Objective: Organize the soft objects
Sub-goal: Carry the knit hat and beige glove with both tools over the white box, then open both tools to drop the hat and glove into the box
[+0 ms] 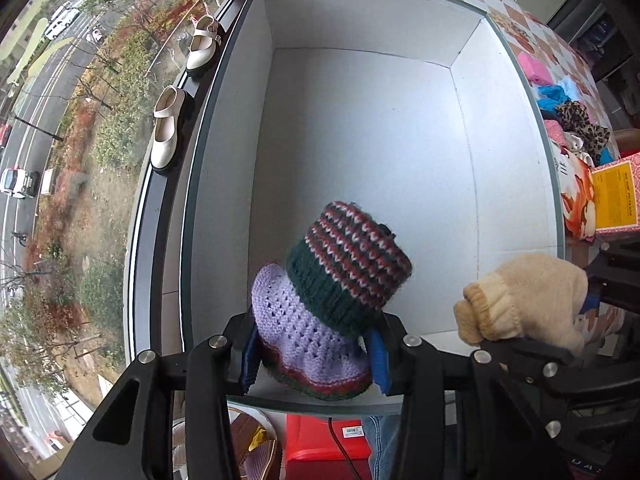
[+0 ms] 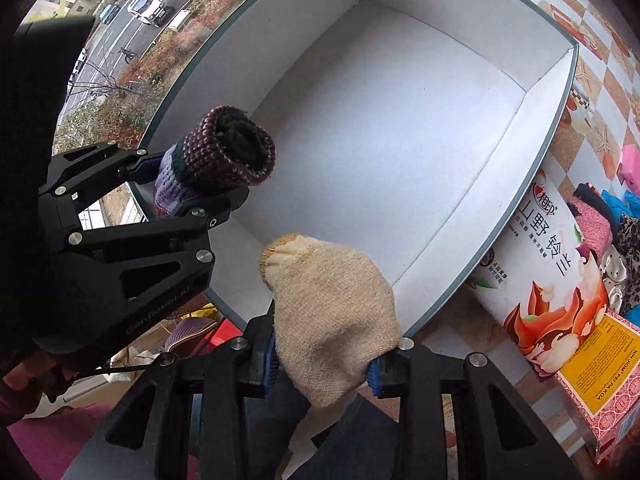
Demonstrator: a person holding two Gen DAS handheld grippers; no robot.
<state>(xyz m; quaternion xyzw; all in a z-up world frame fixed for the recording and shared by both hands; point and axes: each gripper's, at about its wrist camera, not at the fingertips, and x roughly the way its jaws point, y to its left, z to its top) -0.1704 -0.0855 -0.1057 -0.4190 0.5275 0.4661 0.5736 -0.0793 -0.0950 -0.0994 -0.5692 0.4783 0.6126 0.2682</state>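
Observation:
My left gripper (image 1: 314, 354) is shut on a rolled knitted piece (image 1: 340, 280), lilac with green, red and white stripes, held over the near end of a large white box (image 1: 360, 128). It also shows in the right wrist view (image 2: 224, 152), held by the left gripper (image 2: 172, 188). My right gripper (image 2: 320, 364) is shut on a rolled beige sock (image 2: 332, 312), held over the box's near rim (image 2: 440, 300). The beige sock also shows in the left wrist view (image 1: 524, 300). The box inside is bare.
A pile of soft items (image 1: 568, 120), pink, blue and leopard print, lies on the checkered table right of the box. A printed bag (image 2: 548, 264) and a yellow-and-red carton (image 2: 600, 376) stand by the box's right side. Two white shoes (image 1: 168, 132) sit on the window ledge at left.

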